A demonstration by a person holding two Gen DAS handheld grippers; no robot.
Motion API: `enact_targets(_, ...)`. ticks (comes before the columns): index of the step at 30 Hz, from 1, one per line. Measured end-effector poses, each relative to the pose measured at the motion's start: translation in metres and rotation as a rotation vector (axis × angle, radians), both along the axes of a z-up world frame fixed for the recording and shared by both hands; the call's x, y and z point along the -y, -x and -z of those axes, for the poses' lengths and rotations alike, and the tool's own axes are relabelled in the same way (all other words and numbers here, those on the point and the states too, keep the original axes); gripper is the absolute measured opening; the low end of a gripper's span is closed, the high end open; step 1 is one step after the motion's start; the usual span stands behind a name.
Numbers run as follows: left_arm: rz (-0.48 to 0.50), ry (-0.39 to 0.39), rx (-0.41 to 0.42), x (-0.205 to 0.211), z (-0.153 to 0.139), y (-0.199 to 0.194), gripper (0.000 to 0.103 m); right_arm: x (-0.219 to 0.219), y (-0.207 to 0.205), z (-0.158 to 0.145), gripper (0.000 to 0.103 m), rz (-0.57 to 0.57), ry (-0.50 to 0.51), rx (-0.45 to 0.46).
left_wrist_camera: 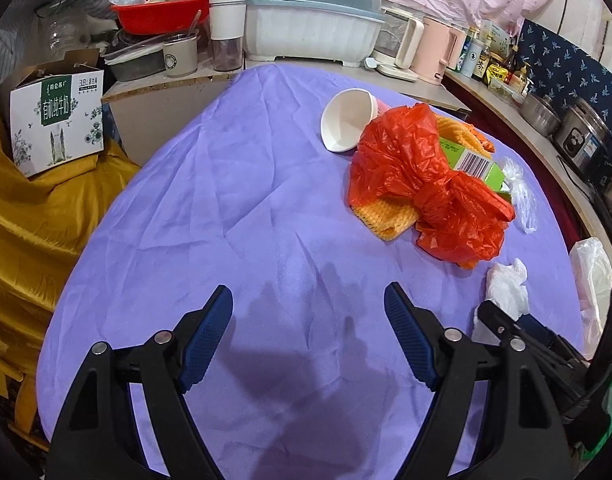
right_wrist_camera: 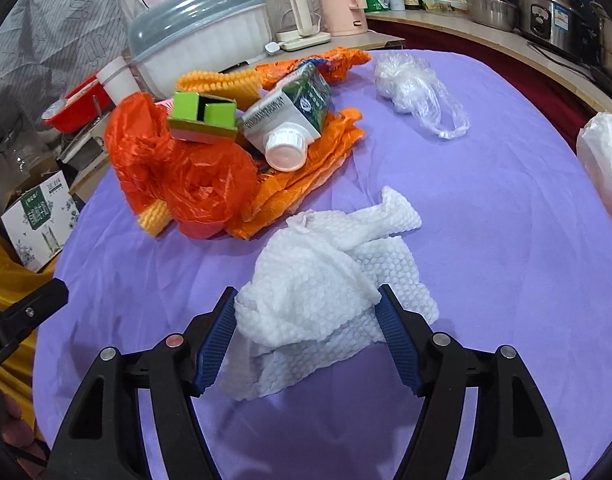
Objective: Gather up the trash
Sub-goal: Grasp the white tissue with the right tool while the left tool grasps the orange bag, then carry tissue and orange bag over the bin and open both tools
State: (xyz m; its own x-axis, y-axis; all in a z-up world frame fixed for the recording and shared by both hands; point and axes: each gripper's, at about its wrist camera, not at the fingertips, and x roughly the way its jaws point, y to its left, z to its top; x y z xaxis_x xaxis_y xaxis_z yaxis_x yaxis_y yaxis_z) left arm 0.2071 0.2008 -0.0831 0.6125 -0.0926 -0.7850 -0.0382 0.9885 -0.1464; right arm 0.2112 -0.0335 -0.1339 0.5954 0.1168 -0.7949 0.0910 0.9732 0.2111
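- On the table point(right_wrist_camera: 505, 240), draped in purple cloth, the right claw point(right_wrist_camera: 306, 344) is straddling a crumpled white paper towel point(right_wrist_camera: 325, 280); its blue pads point(right_wrist_camera: 216, 344) are sitting wide at the towel's edges, and whether they are pressing it is hard to tell.
- The left claw point(left_wrist_camera: 307, 336) is hanging wide open over bare cloth, gripping nothing.
- Beyond the towel, a red plastic bag point(right_wrist_camera: 178, 172) is hiding much of the trash heap: a milk carton point(right_wrist_camera: 290, 116) with a white cap, a green box point(right_wrist_camera: 204, 116), yellow foam netting point(right_wrist_camera: 222, 80) and an orange bag point(right_wrist_camera: 306, 168) are only partly showing.
- A paper cup point(left_wrist_camera: 345, 120) is lying on its side behind the heap, half covered.
- A clear plastic bag point(right_wrist_camera: 419, 88) is lying apart, and a white bag point(right_wrist_camera: 605, 152) is being cut off by the frame edge.
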Motion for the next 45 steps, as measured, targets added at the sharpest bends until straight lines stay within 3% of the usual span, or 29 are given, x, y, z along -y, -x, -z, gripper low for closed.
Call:
enact_targets(5,0.012,0.027,-0.003,0.007,0.000,-0.004,0.074,-0.005,0.000,0.000,0.065,-0.009,0.050,0.011)
enact_targets(8,0.023,0.039,-0.001,0.013,-0.001,-0.007,0.074,-0.003,0.001,0.000,0.058,-0.006,0.064,0.016)
enact_targets(11,0.034,0.040,0.002,0.021,-0.003,-0.008,0.074,0.005,0.004,0.000,0.046,0.001,0.055,0.020)
enact_targets(16,0.059,0.043,0.007,0.038,-0.005,-0.014,0.075,0.024,0.009,0.001,0.014,0.028,0.014,0.014)
enact_targets(23,0.096,0.095,0.027,0.063,-0.010,-0.025,0.083,0.051,0.023,-0.004,0.011,0.077,-0.015,0.021)
enact_targets(31,0.094,0.142,0.038,0.086,-0.010,-0.050,0.082,0.071,0.027,-0.012,0.011,0.105,-0.053,0.042)
enact_targets(33,0.088,0.150,0.061,0.086,-0.016,-0.054,0.078,0.076,0.027,-0.012,0.011,0.113,-0.067,0.041)
enact_targets(36,0.096,0.139,0.075,0.086,-0.020,-0.058,0.064,0.079,0.026,-0.012,0.011,0.117,-0.080,0.045)
enact_targets(41,0.147,0.126,0.035,0.090,-0.012,-0.060,0.021,0.079,0.025,-0.013,0.011,0.113,-0.090,0.051)
enact_targets(43,0.152,0.116,0.028,0.092,-0.008,-0.059,0.009,0.079,0.026,-0.013,0.011,0.110,-0.091,0.055)
enact_targets(45,0.146,0.111,0.036,0.092,-0.009,-0.055,0.009,0.079,0.027,-0.015,0.011,0.108,-0.092,0.058)
